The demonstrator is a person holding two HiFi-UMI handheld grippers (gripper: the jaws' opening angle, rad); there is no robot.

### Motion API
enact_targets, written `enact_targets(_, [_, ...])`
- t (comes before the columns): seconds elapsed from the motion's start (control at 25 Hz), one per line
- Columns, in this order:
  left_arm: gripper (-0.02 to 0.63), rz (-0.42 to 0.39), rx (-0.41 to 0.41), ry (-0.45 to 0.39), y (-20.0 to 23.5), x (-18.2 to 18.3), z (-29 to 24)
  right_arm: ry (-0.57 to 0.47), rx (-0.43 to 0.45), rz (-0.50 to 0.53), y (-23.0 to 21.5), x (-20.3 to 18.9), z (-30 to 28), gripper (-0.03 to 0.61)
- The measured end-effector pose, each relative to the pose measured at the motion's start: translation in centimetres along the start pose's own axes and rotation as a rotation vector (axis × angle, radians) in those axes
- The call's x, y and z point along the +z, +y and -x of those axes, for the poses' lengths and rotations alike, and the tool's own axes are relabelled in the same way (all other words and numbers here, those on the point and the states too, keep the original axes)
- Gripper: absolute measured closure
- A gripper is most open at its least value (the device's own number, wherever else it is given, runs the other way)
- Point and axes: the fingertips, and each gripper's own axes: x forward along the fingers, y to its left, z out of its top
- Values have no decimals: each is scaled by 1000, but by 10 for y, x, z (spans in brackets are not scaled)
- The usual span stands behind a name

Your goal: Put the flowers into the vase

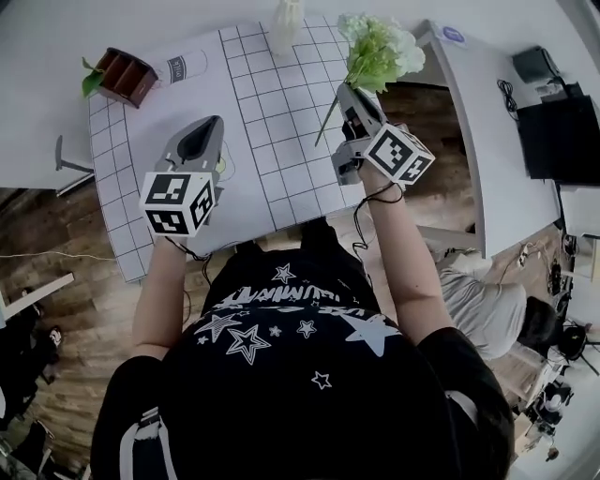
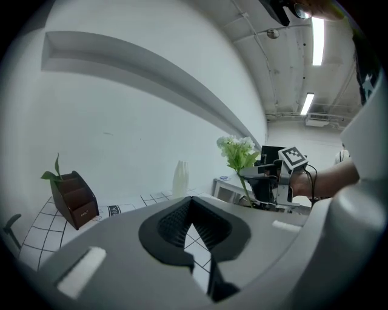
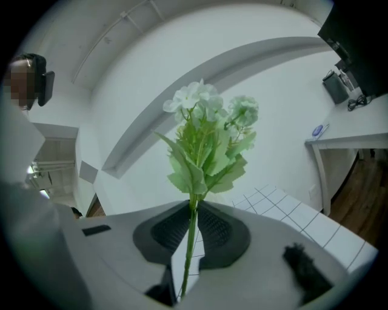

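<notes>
Flowers (image 1: 380, 52), one pale green-white bunch on a thin green stem, hang at the upper right of the head view, over the right edge of the grid mat (image 1: 272, 122) and clear of the tabletop.

At the upper left stands a brown wooden box (image 1: 125, 75) with open compartments; a green leaf pokes out of its left end. Just right of it lies a dark label (image 1: 183, 67) with white print too small to read. In the left gripper view the box (image 2: 73, 197) carries a small mark on its side, also illegible.

Left of centre, the left gripper (image 1: 208, 127) hovers over the mat with its jaws pressed together and nothing between them (image 2: 191, 201).

At the top centre a white ribbed vase (image 1: 287, 23) stands upright on the mat, well apart from the bunch; the left gripper view shows the vase (image 2: 180, 178) to the left of the flowers (image 2: 238, 152).

To the right, the right gripper (image 1: 349, 94) pinches the stem low down. In its own view (image 3: 193, 209) the stem stands nearly upright, blooms (image 3: 206, 145) on top; in the head view the long axis runs from the bare stem end at lower left to the blooms at upper right
</notes>
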Motion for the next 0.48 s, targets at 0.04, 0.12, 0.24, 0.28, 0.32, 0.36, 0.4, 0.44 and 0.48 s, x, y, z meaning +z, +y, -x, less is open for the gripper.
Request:
enact_targets(0.04, [606, 5, 17, -6, 1, 1, -3, 2, 3, 8, -6, 4, -3, 532])
enact_targets(0.12, [606, 21, 57, -23, -1, 5, -9, 8, 33, 20, -14, 14, -10, 532])
enact_targets(0.24, [606, 31, 124, -39, -5, 11, -19, 23, 126, 64, -16, 31, -26, 532])
enact_targets(0.28, [606, 33, 141, -40, -8, 13, -26, 28, 148, 81, -18, 38, -30, 532])
enact_targets(0.32, [606, 37, 151, -45, -12, 16, -32, 31, 168, 90, -21, 45, -34, 532])
enact_targets(0.36, [606, 40, 153, -54, -18, 21, -39, 32, 189, 91, -23, 51, -36, 531])
enact_targets(0.4, [606, 36, 147, -68, -25, 26, -46, 33, 213, 87, -24, 56, -39, 531])
enact_targets(0.44, [606, 23, 140, -83, -33, 32, -52, 34, 237, 82, -26, 60, -41, 532])
enact_targets(0.48, [606, 4, 136, -94, -39, 39, -60, 36, 259, 79, -28, 63, -44, 532])
